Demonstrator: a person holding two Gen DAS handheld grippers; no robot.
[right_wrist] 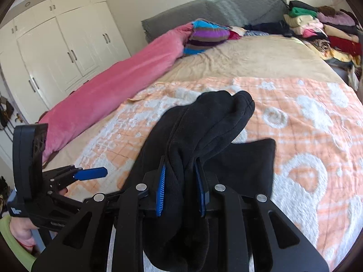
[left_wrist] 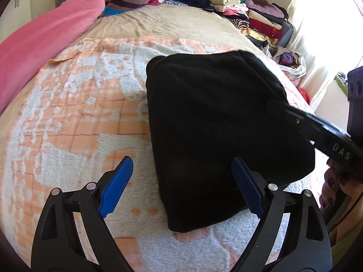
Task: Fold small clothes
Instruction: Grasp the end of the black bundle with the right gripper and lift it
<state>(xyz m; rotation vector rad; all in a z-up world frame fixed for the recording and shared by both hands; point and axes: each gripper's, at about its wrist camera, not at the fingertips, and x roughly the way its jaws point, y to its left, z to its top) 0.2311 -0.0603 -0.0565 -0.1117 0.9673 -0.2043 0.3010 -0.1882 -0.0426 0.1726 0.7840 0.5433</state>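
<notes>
A black fleece garment [left_wrist: 215, 122] lies partly folded on the orange-and-white blanket [left_wrist: 79, 113] on the bed. My left gripper [left_wrist: 181, 181] is open and empty, its blue pads just above the garment's near edge. My right gripper [right_wrist: 180, 188] is shut on a bunched fold of the black garment [right_wrist: 211, 122] and holds it lifted over the blanket [right_wrist: 306, 136]. The right gripper's black body shows at the right of the left wrist view [left_wrist: 317, 131]. The left gripper shows at the left of the right wrist view [right_wrist: 90, 173], with its jaws apart.
A rolled pink blanket [right_wrist: 109, 90] lies along the bed's left side. A striped cushion [right_wrist: 204, 36] sits near the grey headboard [right_wrist: 215, 9]. Stacks of folded clothes [left_wrist: 249, 15] fill the far right corner. White wardrobes [right_wrist: 56, 40] stand at the left.
</notes>
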